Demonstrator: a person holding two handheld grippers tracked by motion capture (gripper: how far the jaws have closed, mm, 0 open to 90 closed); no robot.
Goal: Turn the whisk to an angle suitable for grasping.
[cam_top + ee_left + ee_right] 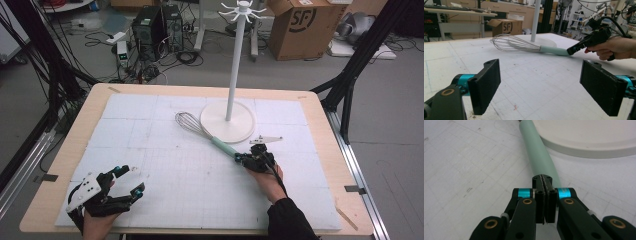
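Observation:
A wire whisk (190, 123) with a pale green handle (223, 146) lies on the white gridded mat (165, 175), its wires beside the round base of a white hook stand (227, 125). My right gripper (243, 159) is shut, its tips against the handle's near end; whether anything is pinched there is hidden. In the right gripper view the jaws (542, 181) press together in front of the green handle (536, 152). My left gripper (131, 180) is open at the mat's near left corner, nothing between its pads (486, 85). The left gripper view has the whisk (511, 43) and the right gripper (572, 51) ahead.
The stand's tall pole (233, 65) rises from its base at the back centre, with hooks on top. The mat sits on a wooden table (95, 100). Beyond the table are computer cases, cables and a cardboard box (300, 27) on the floor.

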